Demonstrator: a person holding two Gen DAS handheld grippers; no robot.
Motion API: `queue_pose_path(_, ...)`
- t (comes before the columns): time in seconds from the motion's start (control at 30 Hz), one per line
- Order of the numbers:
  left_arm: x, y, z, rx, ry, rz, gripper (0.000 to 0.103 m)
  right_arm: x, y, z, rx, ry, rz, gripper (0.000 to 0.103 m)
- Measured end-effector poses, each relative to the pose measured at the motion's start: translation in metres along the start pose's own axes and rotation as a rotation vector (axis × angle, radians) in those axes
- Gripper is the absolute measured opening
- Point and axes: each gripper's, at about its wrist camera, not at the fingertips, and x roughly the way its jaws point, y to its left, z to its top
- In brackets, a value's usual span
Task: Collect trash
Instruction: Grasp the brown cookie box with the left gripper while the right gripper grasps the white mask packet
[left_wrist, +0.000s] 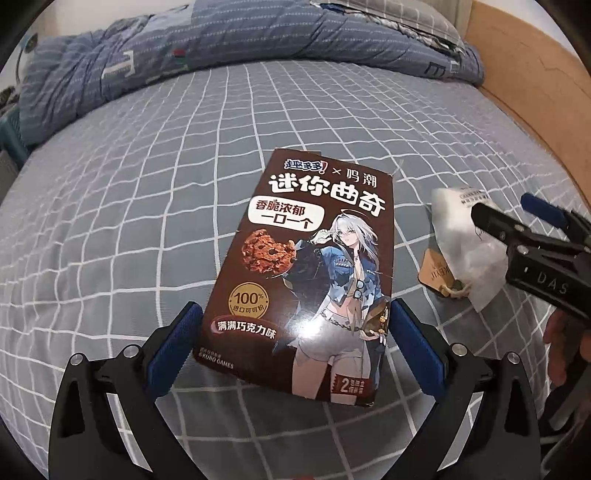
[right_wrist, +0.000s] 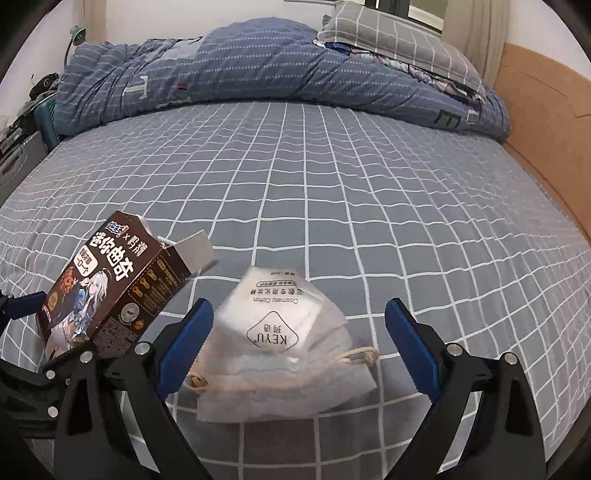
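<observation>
A brown cookie box (left_wrist: 306, 258) lies on the grey checked bed sheet (left_wrist: 110, 221), its far flap torn open. My left gripper (left_wrist: 295, 306) is open and straddles the box's near end, with a blue pad close to each long side. To its right lies a white drawstring bag of cotton pads (right_wrist: 280, 332) with a brown tag (left_wrist: 436, 271). My right gripper (right_wrist: 299, 304) stands open around the bag; its left pad is near the bag's edge and its right pad is well clear. The box (right_wrist: 110, 288) shows at the left of the right wrist view.
A rumpled blue quilt (right_wrist: 258, 66) and a grey checked pillow (right_wrist: 388, 37) lie across the far end of the bed. A wooden bed side (left_wrist: 535, 110) runs along the right. A person's hand (left_wrist: 565, 347) holds the right gripper (left_wrist: 502, 206). A suitcase (right_wrist: 18, 162) stands at the left.
</observation>
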Motion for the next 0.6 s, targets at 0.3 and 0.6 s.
queue_pose_path(0.3, 0.011, 0.002, -0.001, -0.014, 0.006, -0.019, 0.097, 0.019, 0.001, -0.007, 0.012, 0.062, 0.045, 0.077)
queue_pose_path(0.6, 0.015, -0.005, -0.006, -0.001, 0.01, 0.027, 0.094, 0.021, -0.002, -0.01, 0.003, 0.082, 0.064, 0.033)
